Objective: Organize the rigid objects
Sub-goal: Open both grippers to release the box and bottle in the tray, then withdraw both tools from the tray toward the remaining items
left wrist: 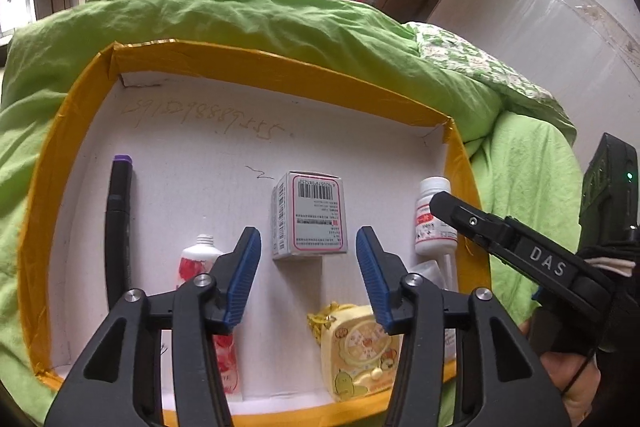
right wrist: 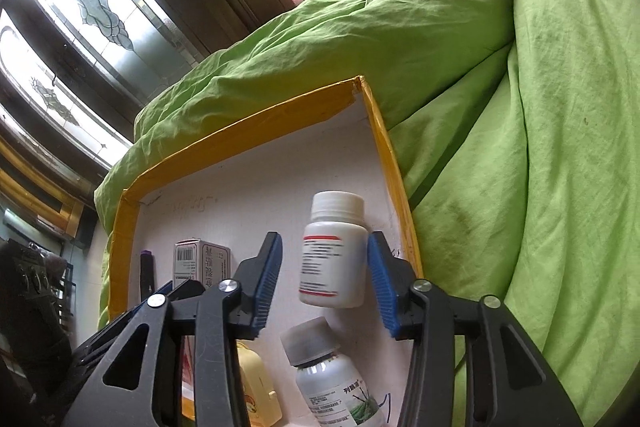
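while the bottle (right wrist: pixel 334 251) stands upright between its fingers, the right gripper (right wrist: pixel 324 283) is released. the left gripper (left wrist: pixel 308 275), also released, sits just short of the box (left wrist: pixel 310 215).

A bed covered in a rumpled green quilt (left wrist: pixel 248 15) fills the middle and right of both views. At the upper right of the frame a patterned green-and-white pillow (left wrist: pixel 476 67) lies on it. Directly on the quilt, in the lower middle of the left wrist view, sits a shallow white tray with yellow taped walls (left wrist: pixel 280 61); its far right corner shows in the right wrist view, pressed into the quilt.
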Available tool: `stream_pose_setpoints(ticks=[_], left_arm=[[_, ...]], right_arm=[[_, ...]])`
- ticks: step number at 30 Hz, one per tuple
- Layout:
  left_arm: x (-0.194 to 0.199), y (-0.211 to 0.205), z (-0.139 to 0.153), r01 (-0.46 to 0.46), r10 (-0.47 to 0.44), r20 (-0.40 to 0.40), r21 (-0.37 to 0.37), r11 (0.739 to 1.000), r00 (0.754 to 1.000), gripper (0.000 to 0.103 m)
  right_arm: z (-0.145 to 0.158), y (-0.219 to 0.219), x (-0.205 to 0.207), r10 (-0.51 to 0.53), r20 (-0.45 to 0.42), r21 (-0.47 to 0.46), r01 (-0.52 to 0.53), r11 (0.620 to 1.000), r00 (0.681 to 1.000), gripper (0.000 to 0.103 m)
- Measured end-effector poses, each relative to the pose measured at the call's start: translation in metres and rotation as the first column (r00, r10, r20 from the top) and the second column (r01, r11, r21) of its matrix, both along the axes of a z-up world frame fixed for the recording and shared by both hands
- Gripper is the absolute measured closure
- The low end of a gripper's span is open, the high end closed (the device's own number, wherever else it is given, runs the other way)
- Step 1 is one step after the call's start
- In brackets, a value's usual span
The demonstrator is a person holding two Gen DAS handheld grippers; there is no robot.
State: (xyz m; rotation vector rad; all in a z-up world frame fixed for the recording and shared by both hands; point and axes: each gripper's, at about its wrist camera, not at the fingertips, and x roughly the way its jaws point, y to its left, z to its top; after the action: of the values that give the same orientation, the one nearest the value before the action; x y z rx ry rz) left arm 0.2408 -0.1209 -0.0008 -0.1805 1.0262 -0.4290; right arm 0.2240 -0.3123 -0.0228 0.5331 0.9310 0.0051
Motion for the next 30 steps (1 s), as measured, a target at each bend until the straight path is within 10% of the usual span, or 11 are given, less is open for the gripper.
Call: stream_pose_setpoints(ticks=[30], left_arm=[[-0.174, 0.063, 0.033, -0.098, 0.055, 0.157, 0.278, 0.956, 0.986, 0.029]], right_arm=[[0.029, 0.039, -0.132, 0.129, 0.009, 0.014, -0.129, 0.991, 0.992, 0.014]])
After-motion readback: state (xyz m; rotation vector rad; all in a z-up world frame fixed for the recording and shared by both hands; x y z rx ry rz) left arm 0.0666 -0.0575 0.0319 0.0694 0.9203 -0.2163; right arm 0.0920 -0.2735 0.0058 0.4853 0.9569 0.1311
